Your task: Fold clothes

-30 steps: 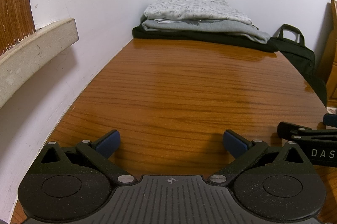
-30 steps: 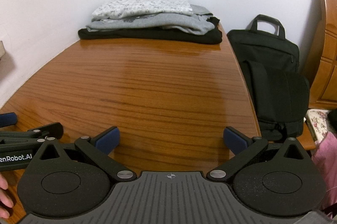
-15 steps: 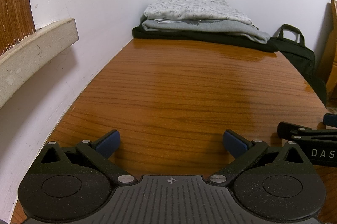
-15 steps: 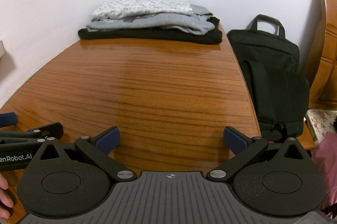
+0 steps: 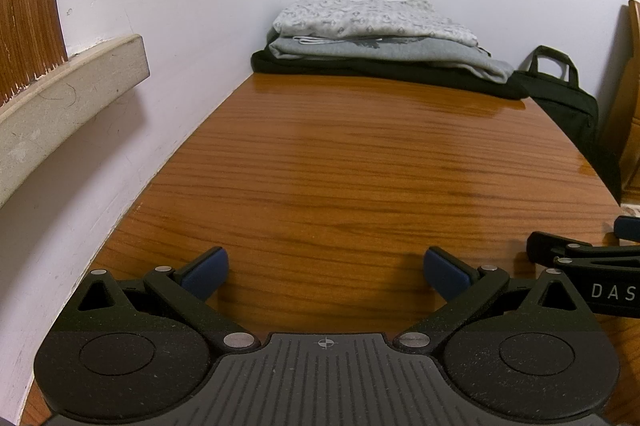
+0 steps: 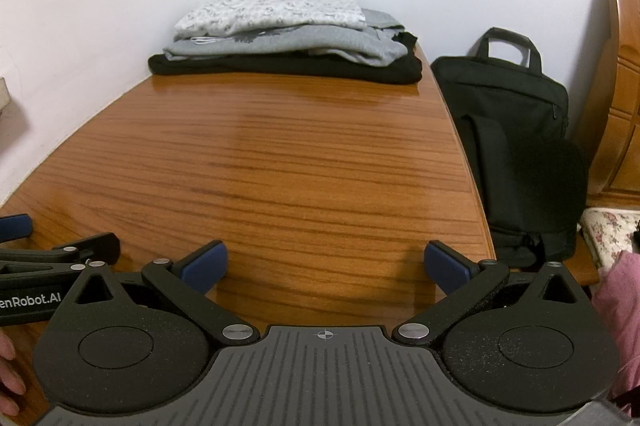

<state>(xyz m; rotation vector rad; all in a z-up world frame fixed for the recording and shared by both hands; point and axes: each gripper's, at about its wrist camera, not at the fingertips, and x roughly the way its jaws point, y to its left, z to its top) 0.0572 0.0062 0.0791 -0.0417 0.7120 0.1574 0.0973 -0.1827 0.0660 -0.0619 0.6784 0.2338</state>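
Both the left gripper (image 5: 326, 272) and right gripper (image 6: 326, 268) gape wide, empty; far ahead sits the folded stack of patterned, grey and black clothes (image 6: 280, 33). Folding looks finished; nothing unfolded lies on the glossy wooden table (image 6: 280, 165).

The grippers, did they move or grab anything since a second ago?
No, nothing visibly changed. The left gripper and the right gripper are open over the wooden table and hold nothing, as before. The stack of folded clothes sits at the far end by the wall, untouched, and the black bag stands beside the table.
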